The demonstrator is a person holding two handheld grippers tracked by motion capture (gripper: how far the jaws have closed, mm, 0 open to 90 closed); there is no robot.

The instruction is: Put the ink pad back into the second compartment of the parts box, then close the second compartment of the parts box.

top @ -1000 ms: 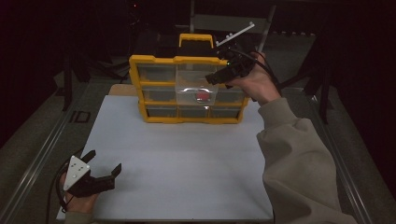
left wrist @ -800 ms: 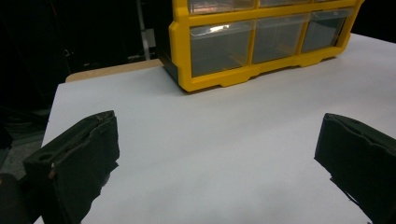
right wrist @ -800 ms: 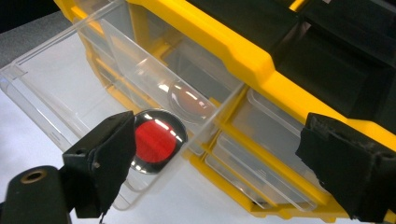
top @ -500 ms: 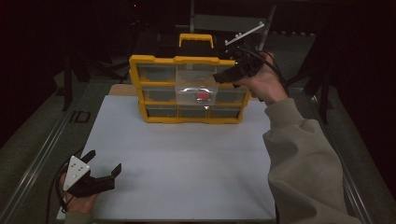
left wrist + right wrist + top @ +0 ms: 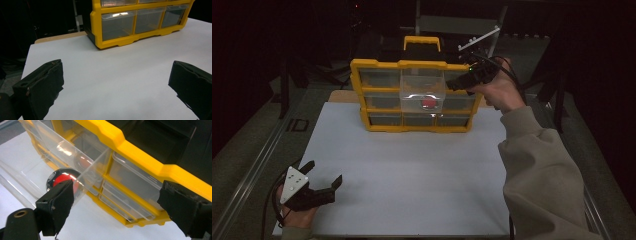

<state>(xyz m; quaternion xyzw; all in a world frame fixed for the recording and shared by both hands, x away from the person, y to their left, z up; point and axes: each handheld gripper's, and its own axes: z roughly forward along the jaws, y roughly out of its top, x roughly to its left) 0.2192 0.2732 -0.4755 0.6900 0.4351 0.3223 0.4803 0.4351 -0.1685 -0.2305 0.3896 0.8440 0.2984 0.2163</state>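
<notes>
A yellow drawer cabinet with clear drawers stands at the back of the white mat. Its top middle drawer is pulled out and holds a round red object, which the right gripper view shows with a black rim. My right gripper hovers open by the cabinet's top right corner, holding nothing. My left gripper rests open near the mat's front left corner, far from the cabinet, with bare mat between its jaws.
The cabinet has a yellow carry handle on top. A metal rail runs along the table's left side. Dark stands and frames surround the back of the table. A wooden edge shows beyond the mat's far left corner.
My right gripper has drifted a little to the right, from the open drawer toward the cabinet's top right corner. The left gripper has stayed put.
</notes>
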